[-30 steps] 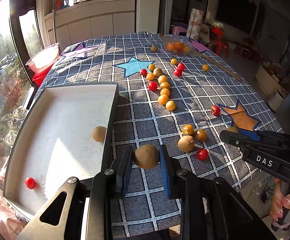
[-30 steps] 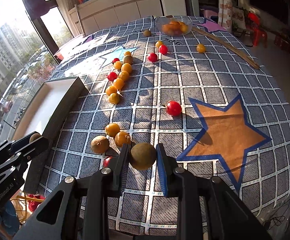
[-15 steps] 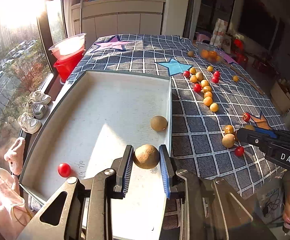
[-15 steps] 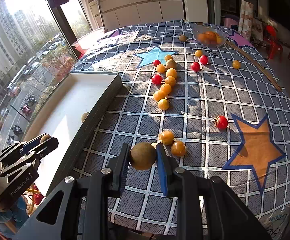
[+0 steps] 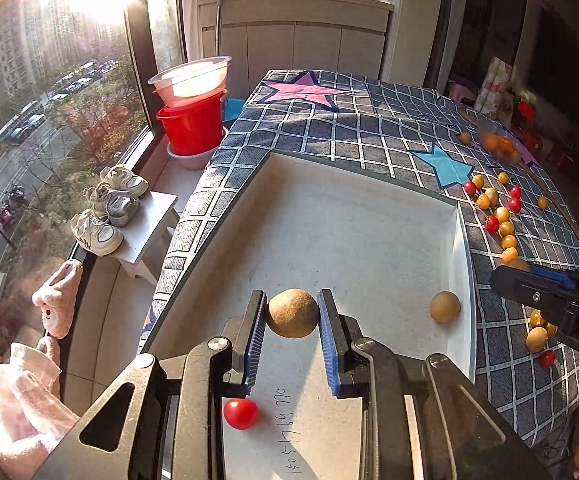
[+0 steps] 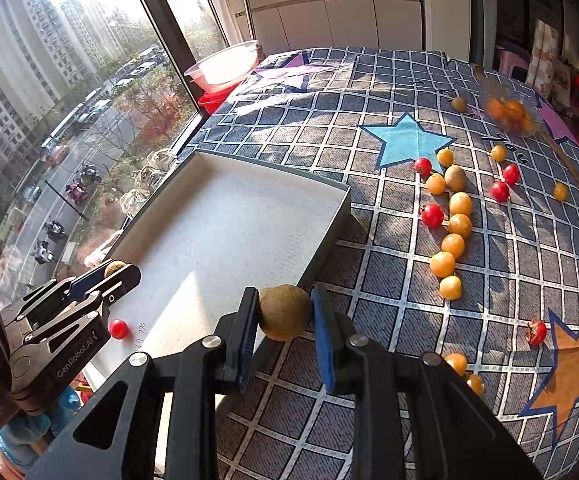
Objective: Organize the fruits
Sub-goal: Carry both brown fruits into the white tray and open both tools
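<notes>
Left hand-held gripper [image 5: 291,312] is clamped on a brown fruit [image 5: 292,313] above the tray [image 5: 465,280]; the right hand-held gripper [image 6: 284,312] grips another fruit [image 6: 284,312] over the desk [image 6: 369,280]. Released from this height, the left one may roll into the tomato [image 5: 240,413] just below it.

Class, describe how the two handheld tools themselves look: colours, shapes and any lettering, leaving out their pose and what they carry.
Both tools are black, angular metal frames with triangular cut-outs and silver bolt heads. Each finger carries a ribbed blue pad. The left tool bears white "GenRobot.AI" lettering in the right wrist view; the right tool shows white letters starting "D" in the left wrist view. No cables or sleeves are visible.
</notes>
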